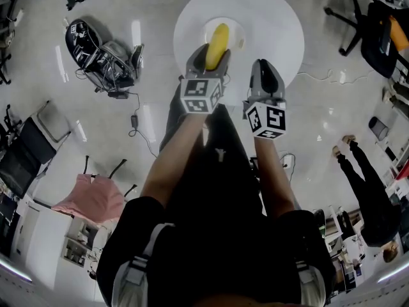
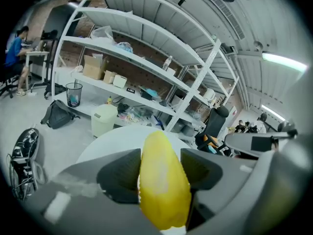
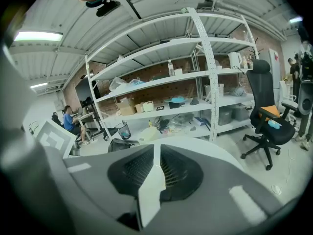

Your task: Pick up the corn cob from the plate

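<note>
A yellow corn cob (image 1: 218, 45) is clamped between the jaws of my left gripper (image 1: 213, 55), held above a small white plate (image 1: 239, 31) on the round white table (image 1: 275, 18). In the left gripper view the corn cob (image 2: 164, 180) fills the gap of the left gripper (image 2: 159, 168), with a dark pad pressed against each side and the table (image 2: 112, 141) below. My right gripper (image 1: 265, 69) hovers to the right of the left one, over the table's near edge. In its own view the right gripper (image 3: 157, 153) has its jaws together with nothing in them.
A black bag and tangled gear (image 1: 99, 53) lie on the floor at the left. Black office chairs (image 1: 367, 24) stand at the upper right and a person (image 1: 367, 187) at the right. White shelving (image 2: 146, 72) runs behind the table.
</note>
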Tool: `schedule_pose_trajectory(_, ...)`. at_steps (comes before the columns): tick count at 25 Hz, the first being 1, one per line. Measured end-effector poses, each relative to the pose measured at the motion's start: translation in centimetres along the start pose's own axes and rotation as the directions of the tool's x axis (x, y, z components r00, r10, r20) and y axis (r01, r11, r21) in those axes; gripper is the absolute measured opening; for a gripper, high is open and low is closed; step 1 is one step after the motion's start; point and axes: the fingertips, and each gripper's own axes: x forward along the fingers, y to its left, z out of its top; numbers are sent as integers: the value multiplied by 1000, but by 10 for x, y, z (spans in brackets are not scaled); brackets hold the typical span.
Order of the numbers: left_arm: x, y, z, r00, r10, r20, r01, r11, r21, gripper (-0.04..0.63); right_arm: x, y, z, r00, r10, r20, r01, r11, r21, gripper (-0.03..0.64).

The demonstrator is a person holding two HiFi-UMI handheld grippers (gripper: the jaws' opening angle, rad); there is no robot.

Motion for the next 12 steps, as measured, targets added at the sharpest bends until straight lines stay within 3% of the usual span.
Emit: schedule_pose_trajectory(12,-32,-18,50,994,-27,103,22,998,53,264,-18,13,32,998,9,70,-8,1000,-13,48)
